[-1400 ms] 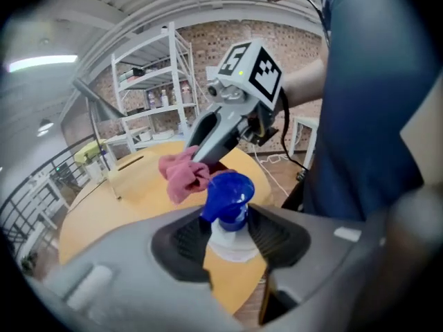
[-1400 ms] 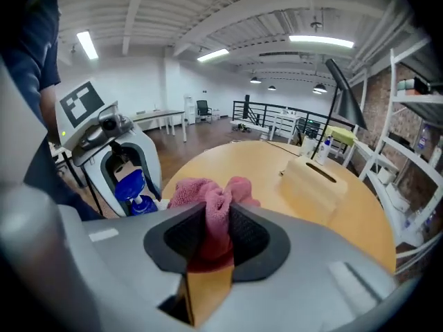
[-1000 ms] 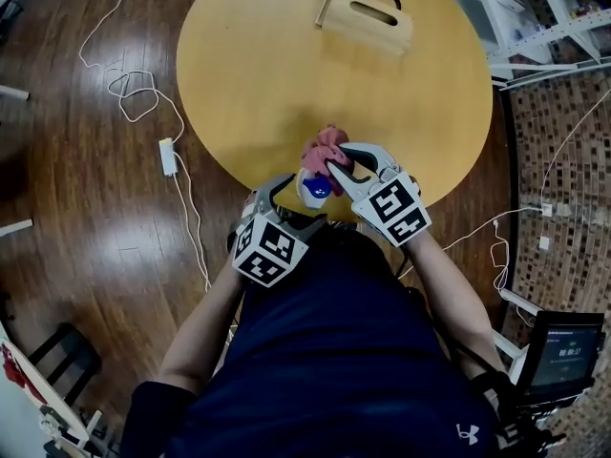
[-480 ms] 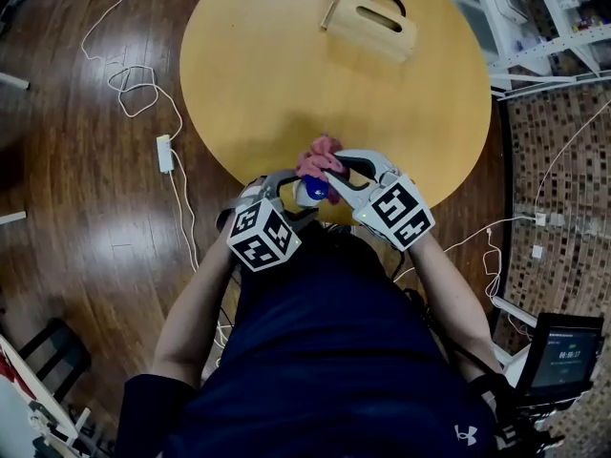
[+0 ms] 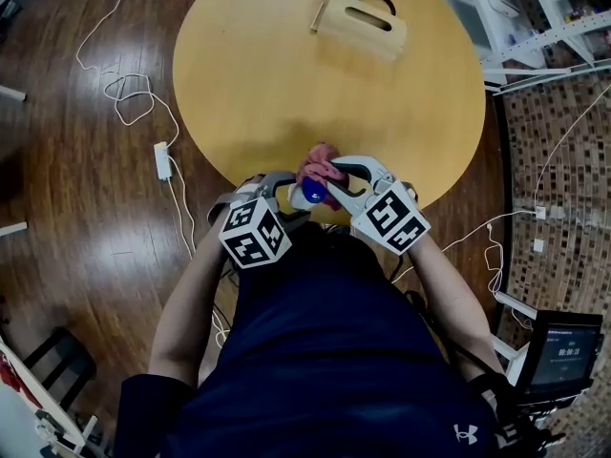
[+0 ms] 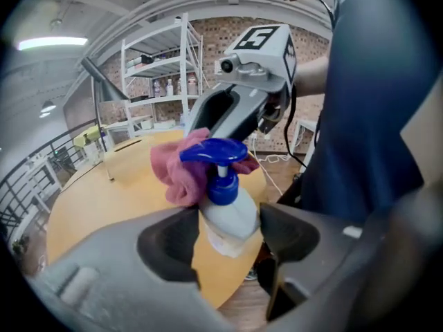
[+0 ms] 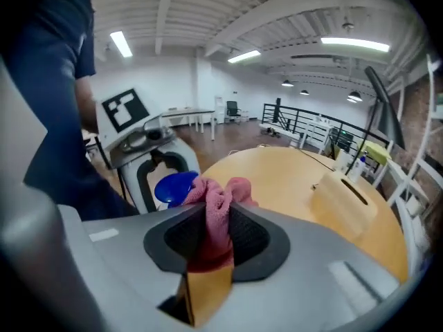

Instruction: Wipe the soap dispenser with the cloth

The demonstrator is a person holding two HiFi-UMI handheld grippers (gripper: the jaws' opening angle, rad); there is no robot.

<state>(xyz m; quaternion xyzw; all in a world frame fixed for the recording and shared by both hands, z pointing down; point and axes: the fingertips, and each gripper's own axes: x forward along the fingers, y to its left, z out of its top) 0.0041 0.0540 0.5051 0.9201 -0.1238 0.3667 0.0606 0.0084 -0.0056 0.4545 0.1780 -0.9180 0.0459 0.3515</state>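
while l gripper (image 6: pixel 230 221), just closing, clamps soap dispenser (image 6: pixel 234 206), r gripper (image 7: pixel 216 221) pinches cloth (image 7: pixel 223 189); wooden box (image 7: pixel 344 196) beyond.

My left tongs (image 6: pixel 229 221), jaws just closing, pinch the soap dispenser (image 6: pixel 225 196) by its pale body; my right tongs (image 6: pixel 211 131) press the pink cloth (image 6: pixel 180 175) against its blue pump, above the tabletop (image 6: pixel 104 203).

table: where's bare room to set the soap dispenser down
The whole middle of the table is bare, from the wooden box at the far rim to the near edge. It is crowded only at the near edge, around the soap dispenser and cloth.
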